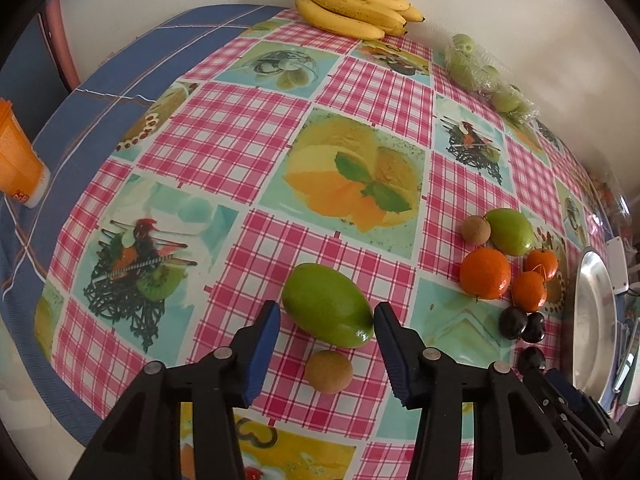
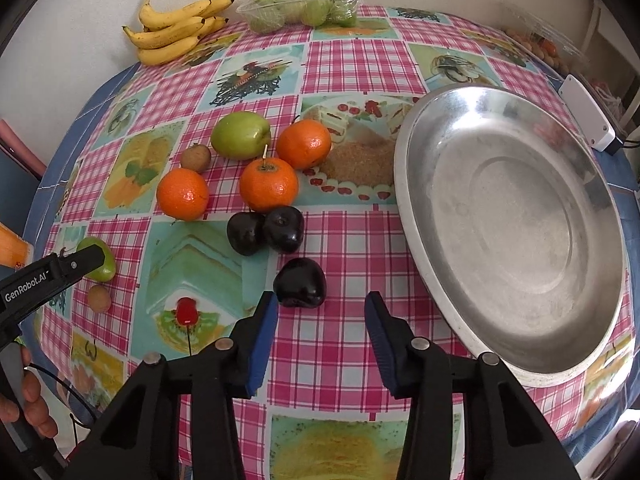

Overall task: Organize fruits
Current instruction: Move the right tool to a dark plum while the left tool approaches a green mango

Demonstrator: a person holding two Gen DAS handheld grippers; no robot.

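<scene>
- My left gripper (image 1: 326,346) points steeply down over the oblong green fruit (image 1: 327,310) lying on the pink-checked, fruit-printed tabletop (image 1: 224,140); its blue-padded fingers (image 1: 262,354) stand at a narrow-to-middling gap to either side of the fruit's near end, and I judge they are not yet pressing on it.
- A small round brown fruit (image 1: 329,371) sits just beside the green one, between the fingers. If I close here I could pinch it too, or knock it rolling.
- The green fruit is smooth and tapered, and lies slantwise to the fingers; a grip near its tip could squirt it out sideways.
- My right gripper (image 2: 322,340) hangs over the dark glossy plum-like fruit (image 2: 300,283), fingers similarly part-way in and holding nothing. The fruit lies ahead of the left pad and off-centre, so closing now would likely catch only its edge or miss it.
- The wide, shallow silver metal dish (image 2: 404,184) stands empty just to the right, presumably the target; its raised rim could catch a low carry.
- Three oranges (image 2: 269,185), a green apple (image 2: 240,135) and two more dark fruits (image 2: 264,234) cluster near; a careless sweep would scatter them.
</scene>
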